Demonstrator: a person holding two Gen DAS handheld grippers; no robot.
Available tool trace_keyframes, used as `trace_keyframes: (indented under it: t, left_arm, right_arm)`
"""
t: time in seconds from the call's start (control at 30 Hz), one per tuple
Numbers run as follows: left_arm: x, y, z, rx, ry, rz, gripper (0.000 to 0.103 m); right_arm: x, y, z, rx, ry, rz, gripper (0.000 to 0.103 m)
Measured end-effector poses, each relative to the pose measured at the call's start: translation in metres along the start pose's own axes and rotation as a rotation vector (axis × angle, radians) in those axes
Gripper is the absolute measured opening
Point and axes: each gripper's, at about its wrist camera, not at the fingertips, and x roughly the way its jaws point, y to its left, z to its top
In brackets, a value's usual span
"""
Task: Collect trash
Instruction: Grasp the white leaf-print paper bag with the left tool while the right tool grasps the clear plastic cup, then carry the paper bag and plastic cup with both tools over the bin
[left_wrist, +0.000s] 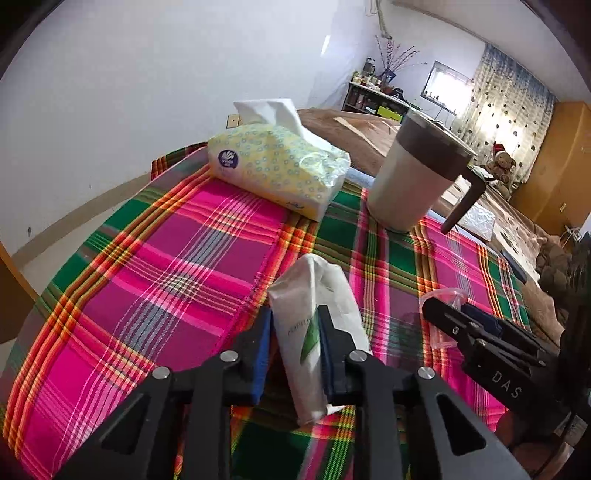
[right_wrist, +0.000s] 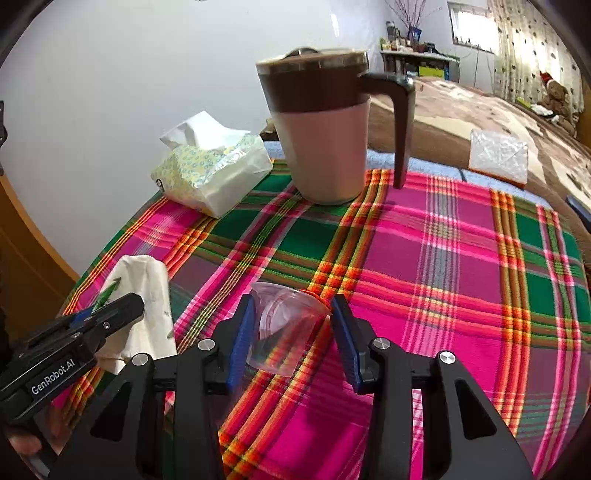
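Two pieces of trash are in play on the plaid pink-and-green cloth-covered counter (right_wrist: 424, 258). The left gripper (left_wrist: 295, 350) has its fingers closed narrow on a crumpled white paper packet with green leaf print (left_wrist: 314, 295); the blue pads press both flanks of the packet about midway along it, and its far end sticks out ahead over the cloth. Whether the packet is lifted clear or resting on the cloth cannot be told.

The right gripper (right_wrist: 291, 332) has its fingers spread wide around a clear plastic cup with an orange rim patch (right_wrist: 284, 325), lying on its side on the counter. The left pad looks to touch the cup wall; the right pad stands apart from it (so no grip yet, by my reading). Straddling the cup across its width suits a light squeeze, since thin plastic will likely buckle or skid.

Not trash, by judgement: a yellow-patterned soft tissue pack (left_wrist: 277, 166) and a cream-and-brown lidded jug with handle (right_wrist: 325, 129), both well back on the counter. No bin visible in either view.
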Motion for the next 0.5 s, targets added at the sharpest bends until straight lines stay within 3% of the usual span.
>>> trace_keyframes:
  t: [0.13, 0.5]
  left_arm:
    - [-0.006, -0.006, -0.003, 0.027, -0.006, -0.003, 0.019]
    - [-0.03, -0.032, -0.016, 0.102, -0.033, -0.007, 0.018]
  right_arm:
    - [-0.014, -0.002, -0.001, 0.009, -0.036, -0.006, 0.043]
    - [-0.049, -0.017, -0.013, 0.05, -0.086, -0.023, 0.043]
